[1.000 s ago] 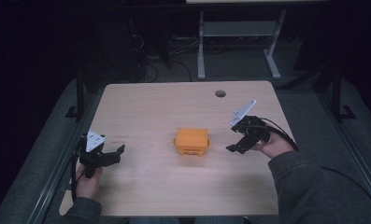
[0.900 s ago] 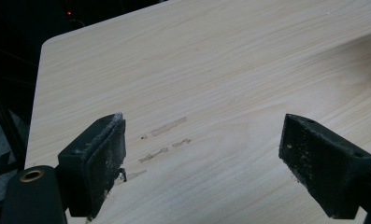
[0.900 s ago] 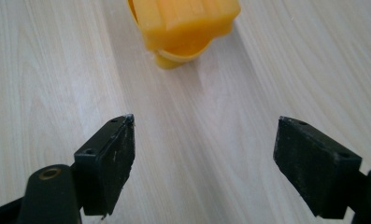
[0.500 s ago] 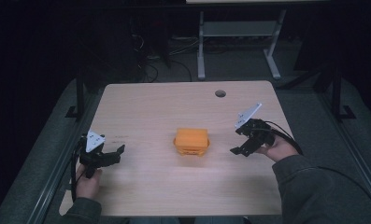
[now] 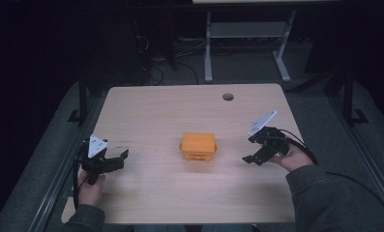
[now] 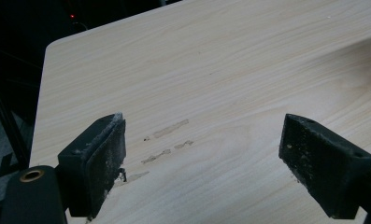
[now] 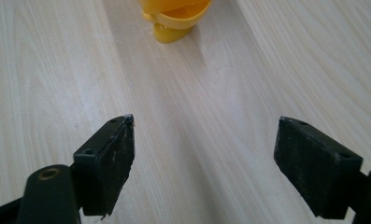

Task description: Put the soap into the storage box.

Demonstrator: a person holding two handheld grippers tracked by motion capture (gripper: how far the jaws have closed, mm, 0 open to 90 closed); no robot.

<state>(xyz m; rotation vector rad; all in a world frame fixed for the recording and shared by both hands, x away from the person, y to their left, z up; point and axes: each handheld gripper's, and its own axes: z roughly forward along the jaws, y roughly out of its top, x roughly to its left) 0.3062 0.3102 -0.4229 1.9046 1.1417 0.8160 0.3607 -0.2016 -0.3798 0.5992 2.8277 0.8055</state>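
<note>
An orange box point(image 5: 198, 146) with a closed lid sits in the middle of the wooden table point(image 5: 170, 111). My left gripper point(image 5: 113, 161) hovers near the table's left edge, open, with nothing between its black jaws. In the left gripper view the gripper point(image 6: 204, 154) looks over bare wood. My right gripper point(image 5: 254, 153) is held to the right of the box, open and apart from it. In the right gripper view the gripper point(image 7: 204, 161) points toward the box's lower edge point(image 7: 176, 18) at the top of the picture.
A round cable hole point(image 5: 228, 96) lies near the table's far right. Faint scuff marks point(image 6: 167, 140) show on the wood by the left gripper. A metal frame point(image 5: 247, 34) stands on the dark floor beyond the table.
My right gripper has drifted a little toward the right and nearer the front edge. The left gripper and the orange box have stayed in place.
</note>
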